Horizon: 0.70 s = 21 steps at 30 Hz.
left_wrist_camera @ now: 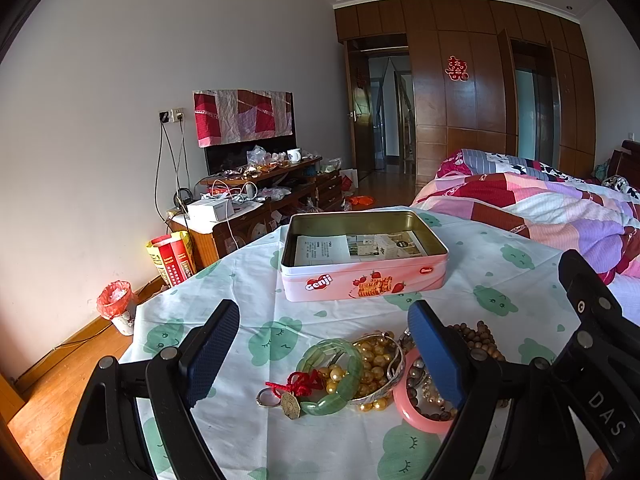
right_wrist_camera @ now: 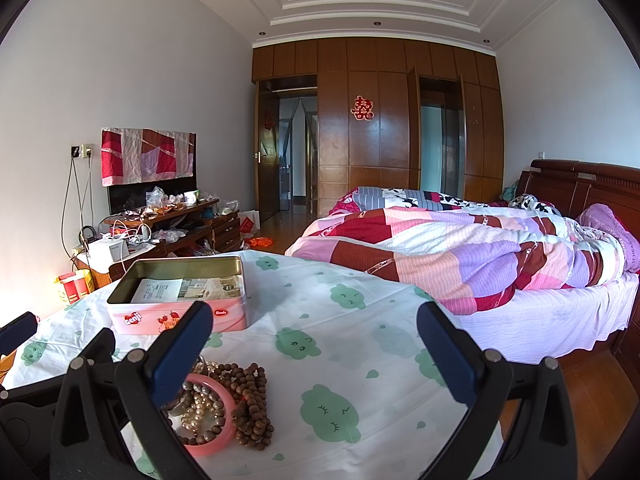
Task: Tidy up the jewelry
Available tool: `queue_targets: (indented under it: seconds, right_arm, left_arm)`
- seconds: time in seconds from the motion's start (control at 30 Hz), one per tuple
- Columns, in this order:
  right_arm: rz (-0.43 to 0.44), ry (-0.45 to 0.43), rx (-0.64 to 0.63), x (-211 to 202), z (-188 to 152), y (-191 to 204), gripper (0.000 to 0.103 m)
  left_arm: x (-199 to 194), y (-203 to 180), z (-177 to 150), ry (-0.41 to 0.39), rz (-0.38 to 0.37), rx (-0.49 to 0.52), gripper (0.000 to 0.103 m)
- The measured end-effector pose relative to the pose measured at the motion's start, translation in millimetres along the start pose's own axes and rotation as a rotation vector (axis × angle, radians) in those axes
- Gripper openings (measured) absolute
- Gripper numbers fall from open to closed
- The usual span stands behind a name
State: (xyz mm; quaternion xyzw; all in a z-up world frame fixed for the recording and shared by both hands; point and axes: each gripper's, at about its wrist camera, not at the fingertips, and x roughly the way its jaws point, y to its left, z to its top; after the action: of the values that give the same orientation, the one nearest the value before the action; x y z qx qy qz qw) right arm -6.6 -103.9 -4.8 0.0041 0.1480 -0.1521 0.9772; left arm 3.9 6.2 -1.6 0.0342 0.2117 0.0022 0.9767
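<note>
Left wrist view first: the left gripper (left_wrist_camera: 324,338) has its jaws spread wide and nothing between them, hanging over the table (left_wrist_camera: 460,264) with the white cloth and green blobs. The jewelry pile sits low in the frame between the two blue pads. There's a green bangle (left_wrist_camera: 332,376) around 6 o'clock, with a red knotted charm (left_wrist_camera: 298,386) and a small ring (left_wrist_camera: 265,397) just at its 9 o'clock side. Gold pearl beads (left_wrist_camera: 370,364) lie touching the bangle at its 3 o'clock, and a pink bangle (left_wrist_camera: 416,412) sits further toward 4 o'clock, partly behind the right pad. Brown wooden beads (left_wrist_camera: 476,338) are up at 3 o'clock of the pile. The open pink tin (left_wrist_camera: 362,256) stands beyond the pile at 12 o'clock, paper lying inside. The other gripper's black frame shows at the right edge.

Right wrist view: the right gripper (right_wrist_camera: 316,338) is also wide open, holding nothing. The pile is down at 7 o'clock here, pink bangle (right_wrist_camera: 218,438) with the wooden beads (right_wrist_camera: 250,404) touching its right side. The tin (right_wrist_camera: 180,292) is at 10 o'clock. A bed (right_wrist_camera: 500,248) with a patchwork quilt sits at 2 o'clock.
</note>
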Motion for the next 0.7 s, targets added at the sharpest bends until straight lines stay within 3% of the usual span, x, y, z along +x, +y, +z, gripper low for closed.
queue_targets:
  seconds: [0.7]
  right_arm:
    - [-0.001, 0.009, 0.002, 2.1, -0.1, -0.6, 0.103]
  left_arm:
    - [0.0, 0.7, -0.3, 0.004, 0.001, 0.0, 0.087]
